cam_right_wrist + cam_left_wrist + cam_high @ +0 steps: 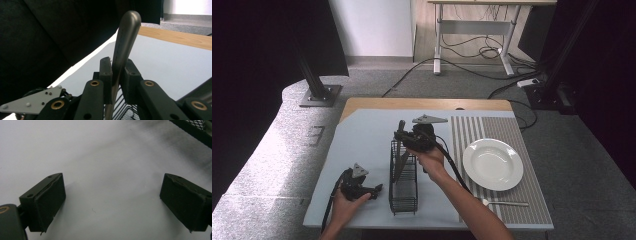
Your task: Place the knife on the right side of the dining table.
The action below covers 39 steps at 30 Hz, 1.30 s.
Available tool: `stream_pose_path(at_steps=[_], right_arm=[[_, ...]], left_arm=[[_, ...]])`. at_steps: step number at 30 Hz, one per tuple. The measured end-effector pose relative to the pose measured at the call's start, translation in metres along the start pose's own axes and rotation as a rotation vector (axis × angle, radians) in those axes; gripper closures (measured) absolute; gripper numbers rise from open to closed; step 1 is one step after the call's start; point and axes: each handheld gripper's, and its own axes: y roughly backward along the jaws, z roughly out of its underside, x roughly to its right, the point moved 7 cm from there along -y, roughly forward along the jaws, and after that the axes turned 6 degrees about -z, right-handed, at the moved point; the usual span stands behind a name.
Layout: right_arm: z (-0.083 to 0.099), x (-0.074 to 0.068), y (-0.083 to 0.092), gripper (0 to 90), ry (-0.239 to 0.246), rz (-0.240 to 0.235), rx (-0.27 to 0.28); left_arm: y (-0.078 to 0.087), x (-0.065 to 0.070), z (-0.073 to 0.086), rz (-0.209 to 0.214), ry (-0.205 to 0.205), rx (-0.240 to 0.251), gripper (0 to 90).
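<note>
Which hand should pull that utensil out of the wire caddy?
Right. The right tongs are shut on the utensil handle, above the wire caddy. The left tongs stand open over bare mat, beside the caddy, holding nothing.

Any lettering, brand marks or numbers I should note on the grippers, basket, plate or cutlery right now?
None can be read. The wire basket, white plate, striped mat and metal handle in the right gripper carry no visible print.

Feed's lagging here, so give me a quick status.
Right hand-held gripper shut on utensil handle above wire basket. Left hand-held gripper open, empty. Nothing in the way.
</note>
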Motion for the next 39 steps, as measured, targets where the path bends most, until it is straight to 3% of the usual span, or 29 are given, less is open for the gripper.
stream_pose_path(at_steps=[8, 12, 17, 23, 27, 32, 39], right_arm=[[-0.003, 0.000, -0.006, 82.9, -0.041, -0.015, 0.013], [-0.020, 0.003, 0.005, 83.1, -0.024, 0.014, 0.066], [-0.030, -0.001, 0.016, 83.3, -0.017, -0.001, 0.109], [-0.049, -0.005, 0.040, 83.4, 0.010, 0.003, 0.186], [-0.058, -0.007, 0.055, 83.4, 0.032, 0.015, 0.208], [-0.073, -0.012, 0.089, 83.4, 0.104, 0.051, 0.240], [-0.082, 0.006, 0.126, 83.3, 0.112, 0.099, 0.284]], left_arm=[[0.000, 0.000, 0.000, 0.000, 0.000, 0.000, 5.7], [0.000, 0.000, 0.000, 0.001, 0.000, -0.002, 5.7], [0.000, 0.000, 0.000, 0.000, 0.000, 0.001, 5.7], [0.000, 0.000, 0.000, 0.001, -0.002, -0.001, 5.7], [0.000, 0.000, 0.000, 0.000, -0.001, 0.000, 5.7], [0.000, 0.000, 0.000, 0.000, 0.000, 0.001, 5.7], [0.000, 0.000, 0.000, -0.001, 0.003, 0.003, 5.6]])
